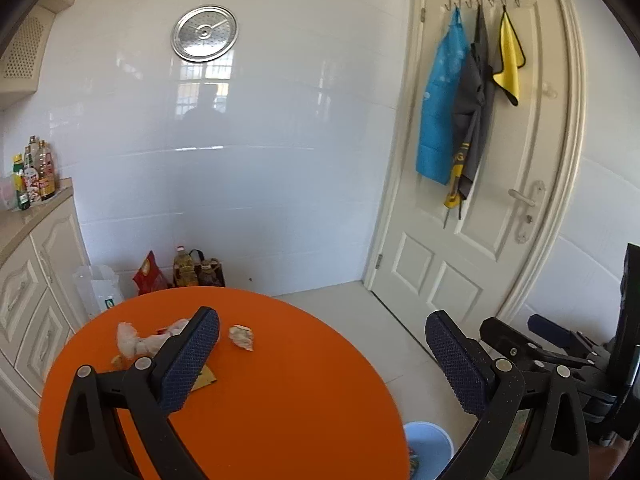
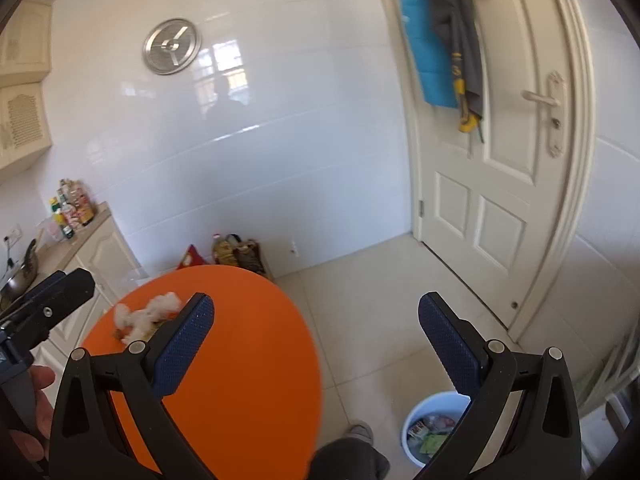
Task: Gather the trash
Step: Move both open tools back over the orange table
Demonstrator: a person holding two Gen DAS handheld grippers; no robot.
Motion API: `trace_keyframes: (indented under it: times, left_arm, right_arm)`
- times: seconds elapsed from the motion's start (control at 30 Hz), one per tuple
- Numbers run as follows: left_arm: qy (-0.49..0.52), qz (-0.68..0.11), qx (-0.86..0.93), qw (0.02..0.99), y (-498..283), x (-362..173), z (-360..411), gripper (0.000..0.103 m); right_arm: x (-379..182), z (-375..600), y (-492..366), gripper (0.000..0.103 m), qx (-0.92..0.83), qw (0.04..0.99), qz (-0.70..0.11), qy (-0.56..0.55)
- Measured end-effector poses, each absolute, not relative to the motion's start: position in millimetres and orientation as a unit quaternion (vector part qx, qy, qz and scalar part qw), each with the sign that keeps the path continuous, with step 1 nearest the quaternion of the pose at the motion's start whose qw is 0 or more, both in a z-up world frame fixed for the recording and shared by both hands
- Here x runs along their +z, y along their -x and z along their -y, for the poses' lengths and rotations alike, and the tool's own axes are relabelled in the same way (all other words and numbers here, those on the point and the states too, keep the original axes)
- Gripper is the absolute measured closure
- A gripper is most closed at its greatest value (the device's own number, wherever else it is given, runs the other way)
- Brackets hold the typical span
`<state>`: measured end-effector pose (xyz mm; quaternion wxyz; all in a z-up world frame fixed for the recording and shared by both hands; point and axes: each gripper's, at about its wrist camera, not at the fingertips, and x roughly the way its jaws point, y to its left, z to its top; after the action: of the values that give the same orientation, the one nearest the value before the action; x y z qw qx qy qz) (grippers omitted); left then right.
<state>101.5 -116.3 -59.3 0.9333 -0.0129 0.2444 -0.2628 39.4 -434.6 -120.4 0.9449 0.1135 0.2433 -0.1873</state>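
A round orange table [image 1: 280, 380] carries scraps of trash: crumpled white tissue [image 1: 132, 340], a small crumpled wrapper [image 1: 241, 337] and a yellowish scrap [image 1: 205, 378] partly behind my left finger. My left gripper [image 1: 322, 360] is open and empty above the table's right part. In the right wrist view the tissue pile [image 2: 146, 316] lies at the table's [image 2: 248, 360] far left. My right gripper [image 2: 316, 344] is open and empty, over the table's right edge and the floor. A light blue bin [image 2: 416, 412] with trash in it stands on the floor below; it also shows in the left wrist view [image 1: 430, 446].
White cabinets [image 1: 28, 300] with bottles [image 1: 34, 178] on the counter stand left. Bottles and a red bag [image 1: 150, 274] sit on the floor by the tiled wall. A white door [image 1: 492, 200] with hanging cloths is on the right. The person's foot [image 2: 360, 434] is near the bin.
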Motion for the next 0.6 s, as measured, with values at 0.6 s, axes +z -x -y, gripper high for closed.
trace_keyframes:
  times: [0.6]
  left_arm:
    - [0.048,-0.222,-0.110,0.968,-43,-74,23,0.001]
  right_arm:
    - [-92,302,-89,0.000,-0.067,0.973,-0.217,-0.036]
